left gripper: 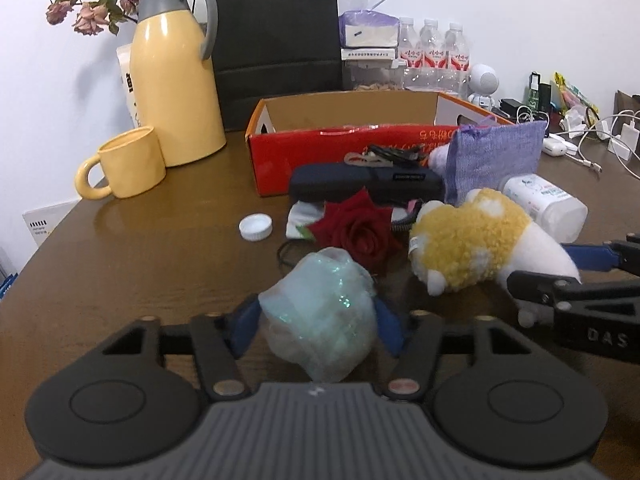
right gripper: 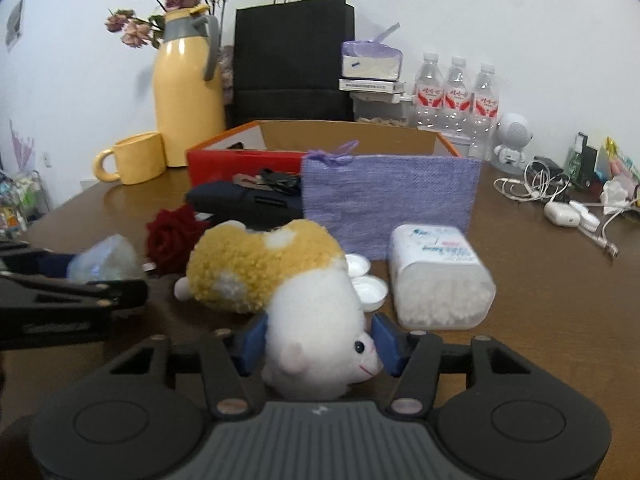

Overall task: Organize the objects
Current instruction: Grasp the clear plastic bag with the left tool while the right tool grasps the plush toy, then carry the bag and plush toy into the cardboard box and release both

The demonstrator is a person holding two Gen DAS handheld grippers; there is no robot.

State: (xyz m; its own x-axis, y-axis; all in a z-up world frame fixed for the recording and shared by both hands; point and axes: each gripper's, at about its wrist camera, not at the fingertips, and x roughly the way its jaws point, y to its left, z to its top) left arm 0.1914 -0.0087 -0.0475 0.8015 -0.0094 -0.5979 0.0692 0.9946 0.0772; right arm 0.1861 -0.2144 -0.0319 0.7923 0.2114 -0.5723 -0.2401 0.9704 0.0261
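Observation:
My left gripper point(left gripper: 316, 330) is shut on a crumpled iridescent plastic bundle point(left gripper: 320, 316), held just over the brown table point(left gripper: 140, 272). My right gripper point(right gripper: 318, 344) is shut on the white head of a yellow-and-white plush sheep point(right gripper: 280, 280); the sheep also shows in the left wrist view point(left gripper: 472, 244). Behind them lie a red rose point(left gripper: 356, 232), a dark blue case point(left gripper: 364, 182), a purple knitted pouch point(right gripper: 390, 200), a clear jar of cotton swabs point(right gripper: 438, 276) and a white cap point(left gripper: 256, 227). An open red-and-orange cardboard box point(left gripper: 336, 120) stands farther back.
A yellow jug point(left gripper: 176, 80) and yellow mug point(left gripper: 128, 164) stand at the back left. A black paper bag point(left gripper: 276, 40), tissue packs, water bottles point(right gripper: 456, 96) and a small white robot figure point(right gripper: 510, 136) line the wall. Cables and chargers point(right gripper: 560, 200) lie at the right.

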